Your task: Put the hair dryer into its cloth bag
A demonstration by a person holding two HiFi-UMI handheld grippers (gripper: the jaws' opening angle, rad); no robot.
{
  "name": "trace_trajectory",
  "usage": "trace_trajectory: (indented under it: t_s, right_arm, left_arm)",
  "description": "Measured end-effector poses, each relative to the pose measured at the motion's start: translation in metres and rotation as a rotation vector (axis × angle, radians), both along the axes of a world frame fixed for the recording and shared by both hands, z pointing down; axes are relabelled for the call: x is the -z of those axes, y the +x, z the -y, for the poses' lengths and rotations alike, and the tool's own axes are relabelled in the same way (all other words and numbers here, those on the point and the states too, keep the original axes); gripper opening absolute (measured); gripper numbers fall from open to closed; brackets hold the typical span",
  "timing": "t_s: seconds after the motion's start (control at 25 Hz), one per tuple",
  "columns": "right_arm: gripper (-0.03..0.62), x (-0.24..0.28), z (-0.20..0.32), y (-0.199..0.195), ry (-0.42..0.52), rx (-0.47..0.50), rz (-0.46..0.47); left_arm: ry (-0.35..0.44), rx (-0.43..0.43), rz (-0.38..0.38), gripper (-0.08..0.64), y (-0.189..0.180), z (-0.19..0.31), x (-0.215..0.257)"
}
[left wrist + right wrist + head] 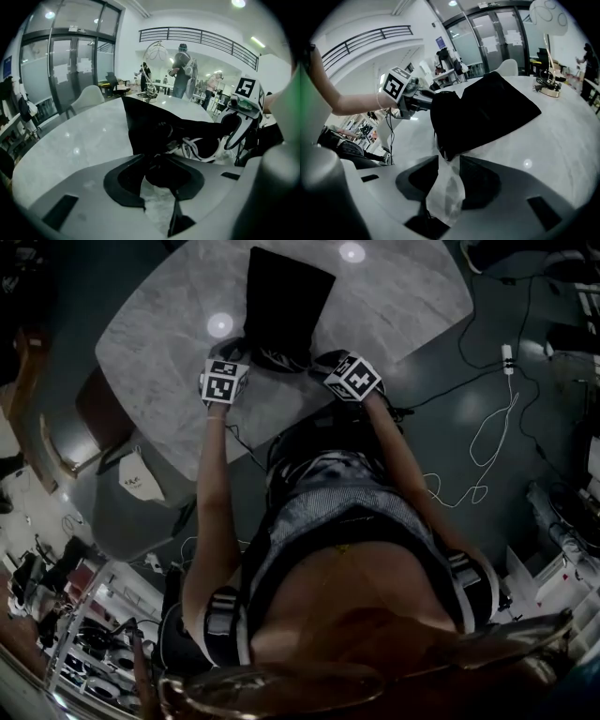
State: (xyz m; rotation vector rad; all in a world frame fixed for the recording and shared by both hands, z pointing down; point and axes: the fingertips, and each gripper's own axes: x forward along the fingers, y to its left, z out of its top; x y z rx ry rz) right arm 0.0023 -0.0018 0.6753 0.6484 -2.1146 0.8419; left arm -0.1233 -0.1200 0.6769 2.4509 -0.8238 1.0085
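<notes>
The black cloth bag (284, 298) lies flat on the marble table (394, 306), its mouth toward me. In that mouth sits the hair dryer (199, 147), dark with a coiled white cord, partly covered by the cloth. My left gripper (225, 381) is at the mouth's left side; in the left gripper view (161, 161) black cloth of the bag's edge (164, 173) fills the gap between its pads. My right gripper (352, 376) is at the mouth's right side. Its jaws (449, 159) stand apart over bare marble, with the bag's corner (445, 152) just at their tips.
A small lamp base with cables (548, 89) stands on the far part of the table. A light chair (131, 484) is at the table's near left edge. White cables (487, 437) trail on the floor to the right. People stand far off in the room (180, 70).
</notes>
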Motion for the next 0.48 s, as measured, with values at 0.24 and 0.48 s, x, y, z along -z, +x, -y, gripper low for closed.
trace_trajectory:
  t_s: [0.24, 0.48]
  right_arm:
    - [0.128, -0.003, 0.008, -0.003, 0.03, -0.068, 0.031]
    - [0.09, 0.0, 0.012, -0.008, 0.041, -0.073, 0.083]
  left_arm:
    - [-0.035, -0.034, 0.031, 0.032, 0.003, -0.014, -0.003]
    - [-0.089, 0.022, 0.009, 0.012, -0.005, -0.021, -0.001]
